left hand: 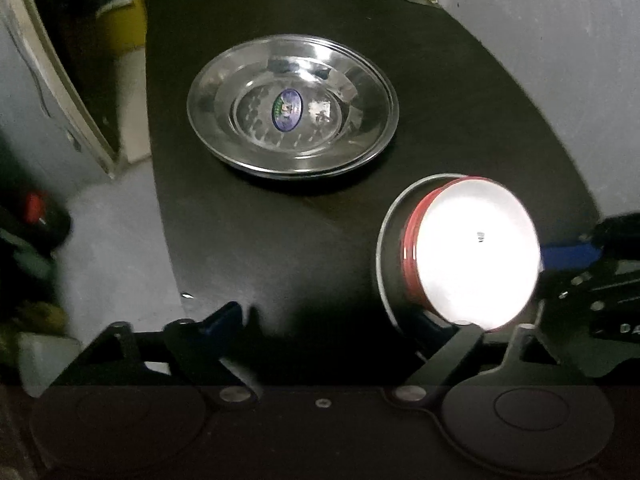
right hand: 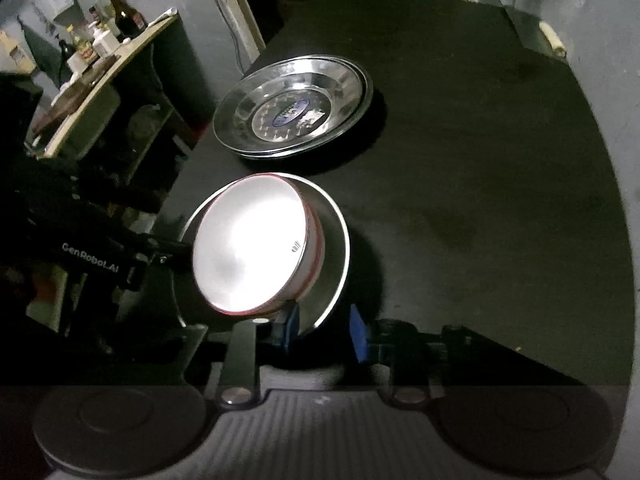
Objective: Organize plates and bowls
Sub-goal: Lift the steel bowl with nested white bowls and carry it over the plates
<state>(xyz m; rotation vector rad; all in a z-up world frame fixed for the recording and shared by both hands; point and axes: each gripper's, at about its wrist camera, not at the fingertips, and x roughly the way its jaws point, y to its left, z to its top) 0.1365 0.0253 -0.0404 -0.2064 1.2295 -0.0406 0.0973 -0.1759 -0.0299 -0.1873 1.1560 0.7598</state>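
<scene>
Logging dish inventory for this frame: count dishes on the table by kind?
Steel plates: 2 at least, going by two rims; stacked, so more could hide.
Steel bowl: 1, tilted.
Red bowl: 1, white inside, nested in the steel bowl.
Total: 4 visible.

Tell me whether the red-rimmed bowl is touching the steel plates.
Apart. The left wrist view shows bare dark table between the red-rimmed bowl and the steel plates.
</scene>
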